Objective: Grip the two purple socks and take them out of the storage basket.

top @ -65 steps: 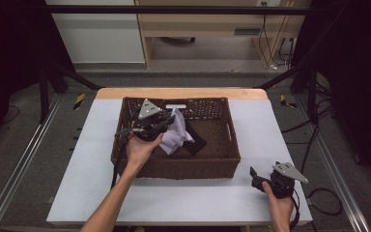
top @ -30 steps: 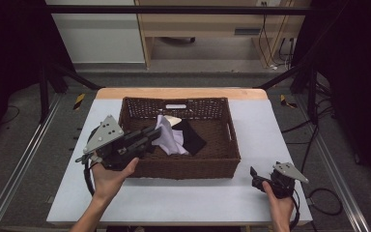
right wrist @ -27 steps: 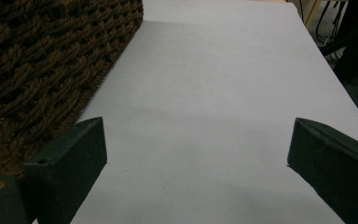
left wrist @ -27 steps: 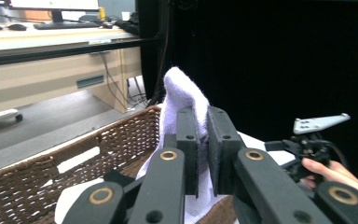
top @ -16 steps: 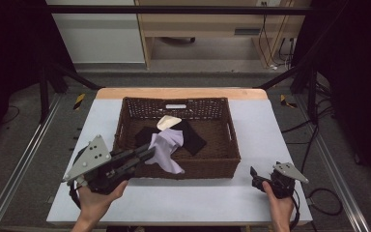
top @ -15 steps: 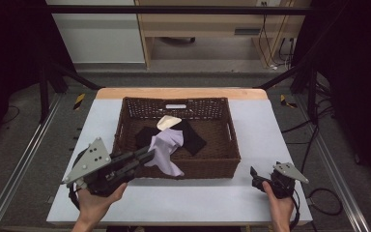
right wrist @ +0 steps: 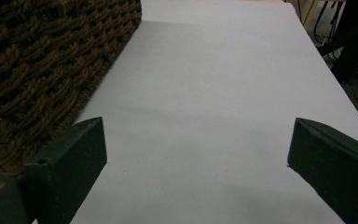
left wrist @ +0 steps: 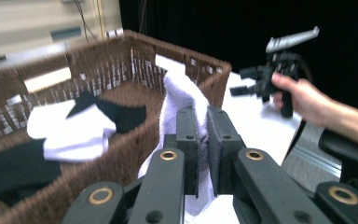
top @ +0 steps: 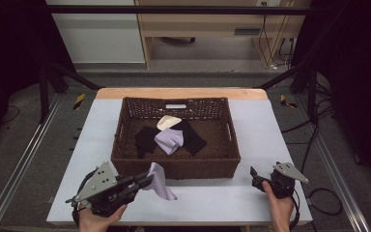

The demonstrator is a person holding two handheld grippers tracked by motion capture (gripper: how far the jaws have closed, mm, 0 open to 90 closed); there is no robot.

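A pale lilac cloth (top: 160, 181) hangs pinched between the fingers of the left gripper (top: 145, 181), draping onto the white bench (top: 212, 200) just in front of the near wall of the dark brown woven wicker basket (top: 176, 168). In the left gripper view the same cloth (left wrist: 182, 100) rises between the two black fingers (left wrist: 187, 135), which are closed tight on it, with the basket wall just beside them.

Inside the basket lie a second lilac cloth (top: 169, 141), bunched near the middle, black cloths (top: 147, 140) on either side of it, and a cream cloth (top: 168, 123) toward the far wall.

The right gripper (top: 254, 175) is held in the person's right hand (top: 279, 208) at the near right of the bench, well apart from the basket. In the right gripper view its fingers (right wrist: 70, 158) stand wide apart with nothing between them but bare bench (right wrist: 205, 121); the basket's corner (right wrist: 42, 70) is at the left.
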